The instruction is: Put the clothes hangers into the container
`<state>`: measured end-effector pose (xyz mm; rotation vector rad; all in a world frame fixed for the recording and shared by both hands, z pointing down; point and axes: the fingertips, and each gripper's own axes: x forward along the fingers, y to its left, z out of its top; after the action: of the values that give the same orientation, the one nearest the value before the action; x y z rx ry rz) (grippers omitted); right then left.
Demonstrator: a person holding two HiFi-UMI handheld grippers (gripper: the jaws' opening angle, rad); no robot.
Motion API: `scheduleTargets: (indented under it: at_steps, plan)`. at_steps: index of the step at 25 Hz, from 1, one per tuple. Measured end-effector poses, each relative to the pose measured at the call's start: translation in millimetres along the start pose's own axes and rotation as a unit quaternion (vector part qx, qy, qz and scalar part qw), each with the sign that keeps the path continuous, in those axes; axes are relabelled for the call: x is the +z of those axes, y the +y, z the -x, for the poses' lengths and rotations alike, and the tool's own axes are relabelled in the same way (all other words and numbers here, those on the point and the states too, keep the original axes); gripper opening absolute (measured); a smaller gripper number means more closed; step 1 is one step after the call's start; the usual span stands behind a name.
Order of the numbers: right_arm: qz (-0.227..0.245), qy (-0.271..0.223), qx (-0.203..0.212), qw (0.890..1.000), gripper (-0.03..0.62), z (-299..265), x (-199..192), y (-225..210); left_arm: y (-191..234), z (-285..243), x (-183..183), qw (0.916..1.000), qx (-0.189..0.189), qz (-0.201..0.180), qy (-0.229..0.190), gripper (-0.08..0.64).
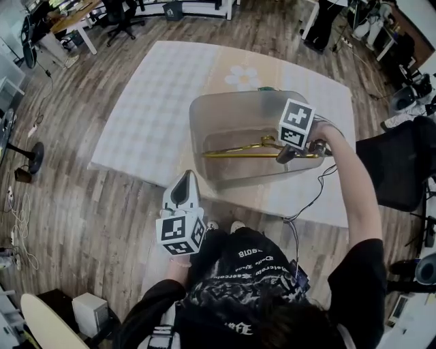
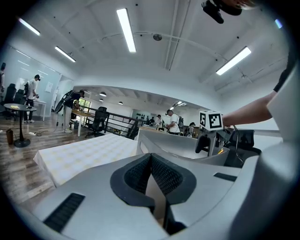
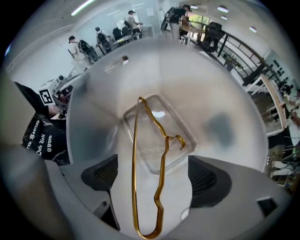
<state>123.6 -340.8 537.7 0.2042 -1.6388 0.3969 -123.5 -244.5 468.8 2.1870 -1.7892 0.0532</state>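
slim gold wire hanger (image 3: 134, 154) inside clear plastic tub (image 1: 204, 112)
right gripper (image 1: 287, 155) over it, jaws spread wide, hanger loose between; left gripper (image 1: 184, 184) near, jaws closed, empty.

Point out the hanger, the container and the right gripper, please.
hanger (image 3: 133, 157), right gripper view, long straight bar.
container (image 1: 197, 136), head view, left wall.
right gripper (image 3: 151, 164), right gripper view, gap between open jaws.

Open-plan office, desks (image 1: 70, 15), swivel chairs (image 1: 122, 15), ceiling strip lights (image 2: 125, 29)
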Motion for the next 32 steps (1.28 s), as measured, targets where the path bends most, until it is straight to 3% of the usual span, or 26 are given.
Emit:
scheduleTargets:
  at_steps: [5,8,11,15,19,24,28,30,32]
  plan:
    - [-0.012,-0.160,-0.019,0.987,0.452,55,24,3,-11,2,2,0.9999,-0.015,-0.003,-0.003,0.020]
    - [-0.022,-0.235,-0.051,0.970,0.428,82,29,1,-14,3,7,0.9997,-0.021,-0.004,-0.008,0.020]
    - [-0.035,-0.306,-0.089,0.947,0.414,107,29,2,-16,5,15,0.9994,-0.030,-0.006,-0.015,0.020]
    - [-0.052,-0.406,-0.117,0.905,0.394,138,28,12,-21,8,25,0.9988,-0.039,-0.012,-0.026,0.020]
    - [-0.092,-0.510,-0.127,0.846,0.368,160,23,28,-26,9,34,0.9982,-0.051,-0.006,-0.033,0.020]
    - [-0.098,-0.577,-0.169,0.793,0.358,172,10,57,-27,12,46,0.9972,-0.055,-0.018,-0.048,0.020]
    - [-0.141,-0.625,-0.206,0.740,0.357,175,-15,65,-31,13,48,0.9959,-0.063,-0.030,-0.057,0.020]
    - [-0.157,-0.633,-0.230,0.722,0.357,170,-28,70,-35,15,50,0.9949,-0.070,-0.034,-0.064,0.020]
    - [-0.165,-0.629,-0.258,0.714,0.351,160,-37,76,-40,16,51,0.9935,-0.080,-0.040,-0.070,0.020]
